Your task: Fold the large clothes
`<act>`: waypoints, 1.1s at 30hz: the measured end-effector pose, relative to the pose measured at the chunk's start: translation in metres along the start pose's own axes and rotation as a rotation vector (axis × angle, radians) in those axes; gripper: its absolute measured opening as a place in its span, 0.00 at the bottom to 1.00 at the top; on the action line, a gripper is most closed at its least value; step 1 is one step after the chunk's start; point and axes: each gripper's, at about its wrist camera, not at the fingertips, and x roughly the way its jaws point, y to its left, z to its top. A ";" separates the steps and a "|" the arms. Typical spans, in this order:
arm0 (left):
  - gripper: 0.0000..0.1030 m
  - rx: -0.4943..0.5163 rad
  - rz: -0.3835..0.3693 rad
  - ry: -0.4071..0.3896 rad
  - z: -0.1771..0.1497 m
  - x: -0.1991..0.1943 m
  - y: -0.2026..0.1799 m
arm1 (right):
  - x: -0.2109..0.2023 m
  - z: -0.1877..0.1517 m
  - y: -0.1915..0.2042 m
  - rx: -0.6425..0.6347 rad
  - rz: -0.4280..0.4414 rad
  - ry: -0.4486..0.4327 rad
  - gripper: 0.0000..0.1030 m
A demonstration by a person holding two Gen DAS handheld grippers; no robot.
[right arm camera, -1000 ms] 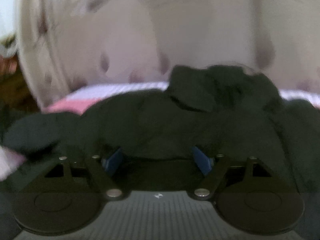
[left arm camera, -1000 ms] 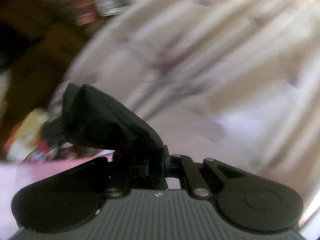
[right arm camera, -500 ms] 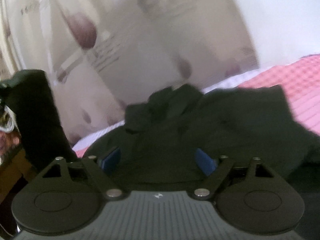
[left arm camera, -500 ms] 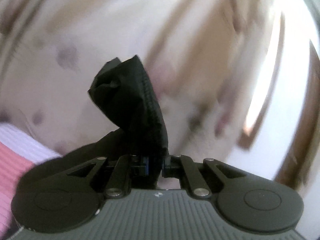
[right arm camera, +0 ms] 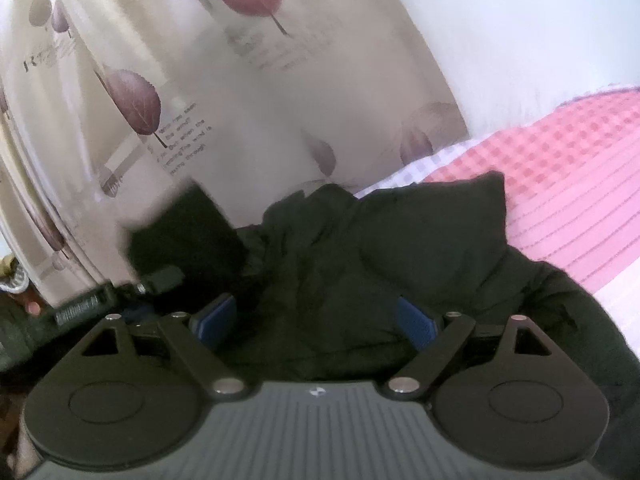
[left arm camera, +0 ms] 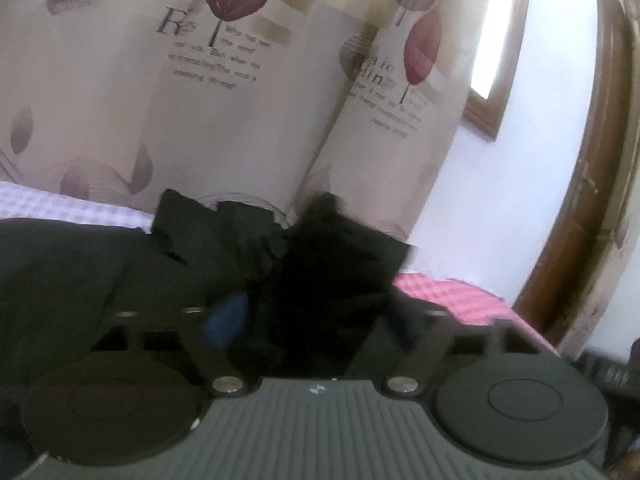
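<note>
**Soft dark jacket bunched on the bed, both grippers low over it**

The jacket (right arm camera: pixel 360 264) is a dark, thick-looking garment, rumpled across the lower middle of both views, lying on the pink checked bedspread (right arm camera: pixel 568 184) in front of a leaf-print curtain (left arm camera: pixel 224 92). It looks limp and bulky: likely to sag and drag when lifted, and not fragile. The cloth seems matte, so slipping is a small worry, but a thin pinch may take one layer only. Good holds would be a hem, a cuff or a shoulder seam, where the cloth is doubled; which part is which cannot be told in the heap.

The right gripper (right arm camera: pixel 316 320) points forward and slightly down at the heap, its blue pads (right arm camera: pixel 416 326) wide apart with cloth lying between them, not pinched.

The left gripper (left arm camera: pixel 304 320) sits level and low, facing the curtain. Its left pad (left arm camera: pixel 226 322) shows blue; the other is lost in black cloth (left arm camera: pixel 332 264) lying in the gap. The linkage looks spread, so the fingers appear apart, with the cloth seemingly loose.
</note>
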 end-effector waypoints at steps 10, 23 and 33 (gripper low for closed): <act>1.00 -0.137 0.119 -0.048 -0.009 -0.053 0.055 | 0.019 0.020 0.014 0.019 0.045 0.007 0.90; 0.77 -0.284 0.179 -0.144 0.020 -0.084 0.145 | 0.077 0.036 0.064 -0.300 -0.101 0.026 0.24; 0.69 -0.445 0.209 0.087 0.023 -0.012 0.194 | 0.127 -0.004 0.059 -0.434 -0.101 0.195 0.23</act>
